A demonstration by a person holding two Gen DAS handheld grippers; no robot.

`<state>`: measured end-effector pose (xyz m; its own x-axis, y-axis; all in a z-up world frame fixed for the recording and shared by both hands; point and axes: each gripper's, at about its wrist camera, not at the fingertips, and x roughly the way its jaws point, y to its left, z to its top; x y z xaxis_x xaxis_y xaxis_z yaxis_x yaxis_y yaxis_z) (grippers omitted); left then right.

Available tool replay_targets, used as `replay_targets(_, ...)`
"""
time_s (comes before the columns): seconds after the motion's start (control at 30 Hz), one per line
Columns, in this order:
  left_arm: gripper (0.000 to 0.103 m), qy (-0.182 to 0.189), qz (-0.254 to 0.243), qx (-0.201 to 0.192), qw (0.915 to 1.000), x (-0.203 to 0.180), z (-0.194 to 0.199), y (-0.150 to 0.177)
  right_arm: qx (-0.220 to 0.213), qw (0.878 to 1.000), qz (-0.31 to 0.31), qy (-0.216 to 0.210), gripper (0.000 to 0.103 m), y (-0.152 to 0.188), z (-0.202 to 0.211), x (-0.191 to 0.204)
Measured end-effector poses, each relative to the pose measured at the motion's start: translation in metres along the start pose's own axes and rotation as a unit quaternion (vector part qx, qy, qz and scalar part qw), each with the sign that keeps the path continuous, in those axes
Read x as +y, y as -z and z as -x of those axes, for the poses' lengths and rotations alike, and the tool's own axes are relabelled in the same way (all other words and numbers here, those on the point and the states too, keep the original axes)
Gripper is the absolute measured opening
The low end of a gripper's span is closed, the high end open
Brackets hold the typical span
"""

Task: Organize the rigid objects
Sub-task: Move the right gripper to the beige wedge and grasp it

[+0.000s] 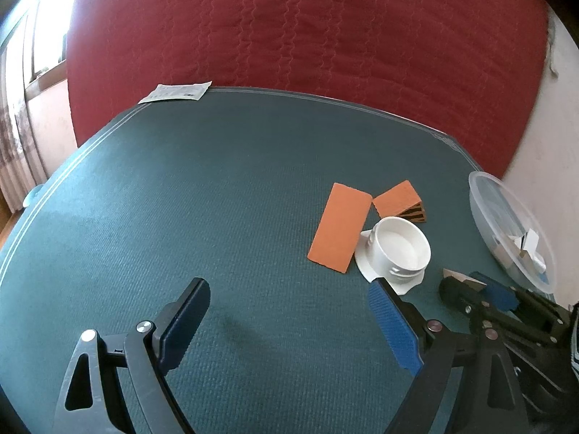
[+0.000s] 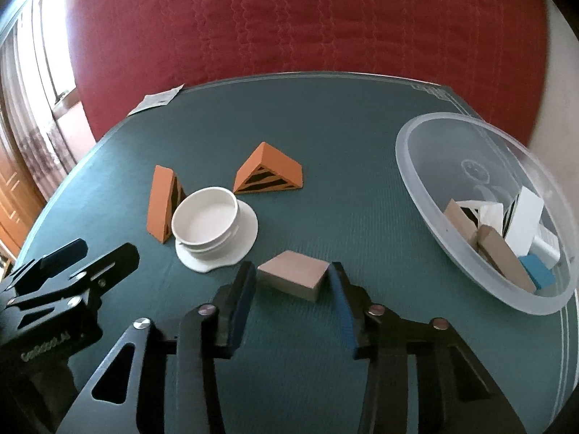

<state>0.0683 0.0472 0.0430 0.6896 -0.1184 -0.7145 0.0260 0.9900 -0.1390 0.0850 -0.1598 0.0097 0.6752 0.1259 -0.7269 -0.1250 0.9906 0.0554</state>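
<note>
Tan wooden block (image 2: 294,279) lies flat on the green mat (image 2: 362,199), directly between the 2 fingers of the right gripper (image 2: 293,285). The jaws stand at either side of the block; whether the pads actually press on it cannot be told from this angle, though the gap at each side is slight or nil.

Ahead and to the left of that gripper sits a white cup (image 2: 205,217) on a white saucer (image 2: 246,238). 2 orange wedges flank it: 1 orange wedge on end (image 2: 161,204) just left of the cup, and 1 striped orange wedge (image 2: 269,175) lying farther ahead. To the right, a clear plastic bowl (image 2: 427,181) holds several blocks in tan, white and blue.

The left gripper (image 1: 286,322) hovers over bare mat with jaws spread wide and nothing between them. From its camera the cup and saucer lie ahead to the right, close to the right finger's tip. A paper sheet (image 1: 177,92) rests at the far left corner of the mat, before a red quilted backdrop (image 1: 307,25).
</note>
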Motion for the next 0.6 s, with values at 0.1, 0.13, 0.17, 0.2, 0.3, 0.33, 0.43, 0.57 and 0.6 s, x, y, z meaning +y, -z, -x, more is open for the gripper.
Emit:
replay_targets(0.1, 0.092, 0.000, 0.001, 0.001, 1.0000, 0.000, 0.000, 0.000, -0.001, 1.000, -0.003, -0.001, 0.037, 0.000, 0.001, -0.002)
replay_targets(0.13, 0.092, 0.000, 0.001, 0.001, 1.0000, 0.000, 0.000, 0.001, -0.002, 1.000, -0.004, -0.001, 0.037, 0.001, 0.001, -0.003)
replay_targets(0.17, 0.092, 0.001, 0.001, 0.001, 1.0000, 0.000, 0.000, 0.000, -0.002, 1.000, -0.005, -0.001, 0.037, 0.001, 0.002, -0.005)
replay_targets(0.2, 0.092, 0.001, 0.001, 0.000, 1.0000, 0.000, 0.000, 0.000, -0.003, 1.000, -0.007, -0.002, 0.037, 0.003, 0.003, -0.006)
replay_targets(0.3, 0.092, 0.003, -0.002, 0.001, 1.0000, -0.001, -0.001, 0.000, -0.007, 1.000, -0.010, -0.004, 0.034, 0.006, 0.009, -0.012)
replay_targets(0.33, 0.092, 0.003, -0.003, 0.001, 1.0000, -0.001, -0.001, 0.000, -0.008, 1.000, -0.012, -0.006, 0.034, 0.008, 0.011, -0.014)
replay_targets(0.43, 0.092, 0.004, -0.006, 0.003, 1.0000, -0.003, -0.002, 0.000, -0.007, 1.000, -0.016, -0.013, 0.034, 0.012, 0.015, -0.020)
replay_targets(0.57, 0.092, -0.004, -0.012, 0.008, 0.9999, -0.007, -0.003, -0.001, -0.017, 0.999, -0.018, -0.029, 0.034, 0.016, 0.024, -0.024)
replay_targets(0.6, 0.092, -0.007, -0.017, 0.008, 0.9998, -0.010, -0.003, -0.001, -0.021, 0.999, -0.018, -0.034, 0.034, 0.016, 0.027, -0.025)
